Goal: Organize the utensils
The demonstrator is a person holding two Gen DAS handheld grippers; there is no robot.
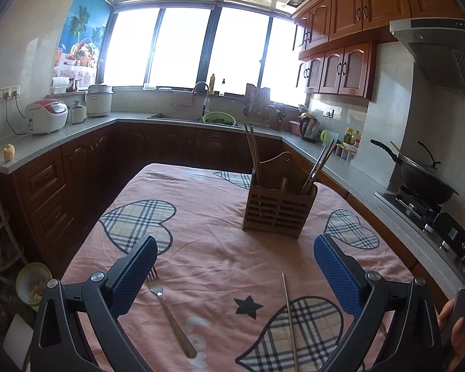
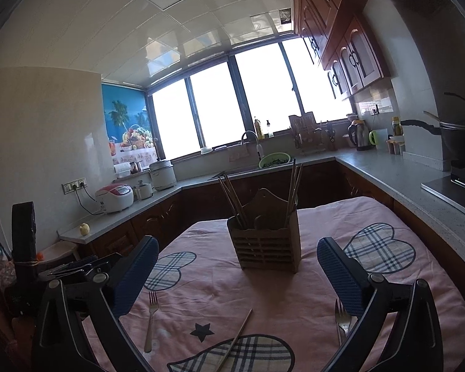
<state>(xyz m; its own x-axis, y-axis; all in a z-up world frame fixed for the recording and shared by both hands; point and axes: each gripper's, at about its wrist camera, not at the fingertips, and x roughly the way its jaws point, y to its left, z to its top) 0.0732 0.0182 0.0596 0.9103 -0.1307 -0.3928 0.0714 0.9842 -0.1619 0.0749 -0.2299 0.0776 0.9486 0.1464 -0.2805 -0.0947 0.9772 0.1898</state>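
A wooden utensil holder (image 1: 279, 207) is standing on the pink cloth (image 1: 207, 248), chopsticks (image 1: 251, 152) already leaning in its outer compartments. Three pieces are still lying loose: a fork (image 1: 170, 313) at seven o'clock of the holder, a single chopstick (image 1: 290, 316) at six o'clock, and a second fork (image 2: 342, 321) at five o'clock in the right wrist view. The step in hand appears to be the approach for another pickup. The left gripper (image 1: 235, 274) is hovering with jaws spread wide and empty above fork and chopstick; the right gripper (image 2: 237, 274) is likewise gaping, holding nothing, pointing slightly downward toward the holder. The next move is probably calling for descending and pinching a thin, flat piece.
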